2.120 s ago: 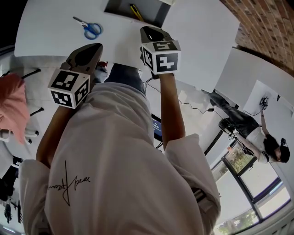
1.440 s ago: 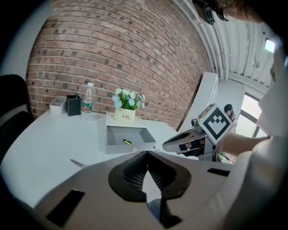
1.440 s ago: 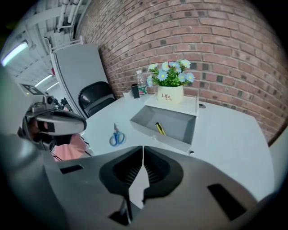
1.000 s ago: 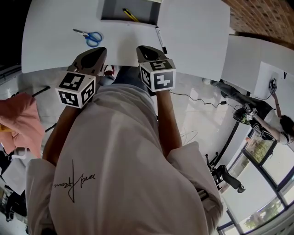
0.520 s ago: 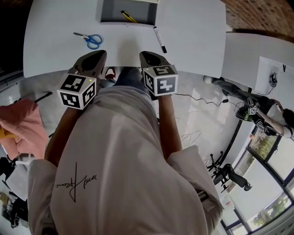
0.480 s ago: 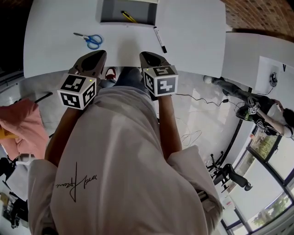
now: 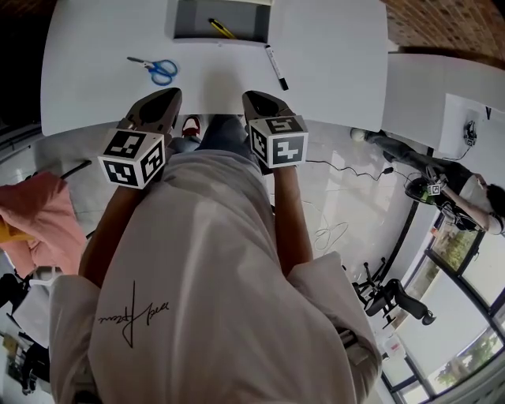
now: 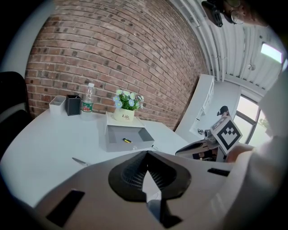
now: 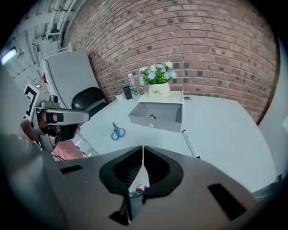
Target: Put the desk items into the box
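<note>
Head view puts the left tongs (image 7: 163,102) and right tongs (image 7: 256,101) side by side over the near edge of the white bench (image 7: 339,55), well short of the grey box (image 7: 189,20). Each gripper view shows its pair clenched on nothing. One small yellow item (image 7: 221,28) lies inside the box. The blue-handled scissors (image 7: 154,67) lie to the box's near left and the marker (image 7: 275,67) just off its near right corner, both on the bench. I'd judge this a gap between pickups: next, one pair must spread, reach forward and close on the marker or the scissors. Behind the box, the flower pot (image 9: 159,92) reads "Life". The label on the bottle (image 8: 87,102) behind the box is too small to read.
</note>
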Motion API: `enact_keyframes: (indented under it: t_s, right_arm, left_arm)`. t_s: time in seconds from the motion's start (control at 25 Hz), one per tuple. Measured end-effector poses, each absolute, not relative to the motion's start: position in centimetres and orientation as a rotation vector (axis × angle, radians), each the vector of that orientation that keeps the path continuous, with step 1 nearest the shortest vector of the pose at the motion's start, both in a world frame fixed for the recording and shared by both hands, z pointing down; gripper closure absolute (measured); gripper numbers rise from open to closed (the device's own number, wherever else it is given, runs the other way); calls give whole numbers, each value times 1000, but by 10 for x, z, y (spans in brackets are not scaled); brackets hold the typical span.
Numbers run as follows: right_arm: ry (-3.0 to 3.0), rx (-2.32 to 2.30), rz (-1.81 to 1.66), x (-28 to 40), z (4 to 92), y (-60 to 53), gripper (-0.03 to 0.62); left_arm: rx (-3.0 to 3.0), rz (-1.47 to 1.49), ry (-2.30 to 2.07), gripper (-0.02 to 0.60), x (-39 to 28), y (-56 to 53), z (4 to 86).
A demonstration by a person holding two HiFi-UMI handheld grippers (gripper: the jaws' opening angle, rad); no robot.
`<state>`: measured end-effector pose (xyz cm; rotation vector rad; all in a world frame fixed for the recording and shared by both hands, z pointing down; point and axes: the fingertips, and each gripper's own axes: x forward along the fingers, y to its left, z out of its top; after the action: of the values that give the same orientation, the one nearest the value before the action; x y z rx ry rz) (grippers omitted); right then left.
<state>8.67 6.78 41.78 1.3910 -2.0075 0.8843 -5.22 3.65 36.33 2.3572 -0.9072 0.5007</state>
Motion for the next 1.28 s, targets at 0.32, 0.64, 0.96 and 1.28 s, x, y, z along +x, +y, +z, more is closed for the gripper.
enact_keyframes:
  t_s: [0.32, 0.64, 0.96, 1.28]
  right_arm:
    - [-1943, 1427, 855, 121, 426, 60, 560]
    - [-1909, 1455, 834, 147, 434, 43, 560]
    - [-1885, 1413, 825, 169, 452, 27, 559]
    - [-1832, 1382, 823, 186, 468, 14, 559]
  left_arm:
    - [2332, 475, -881, 575, -50, 38, 368]
    - [2324, 450, -871, 575, -47, 36, 368]
    - [2299, 453, -881, 575, -43, 33, 371]
    - [2265, 459, -898, 575, -45, 32, 376]
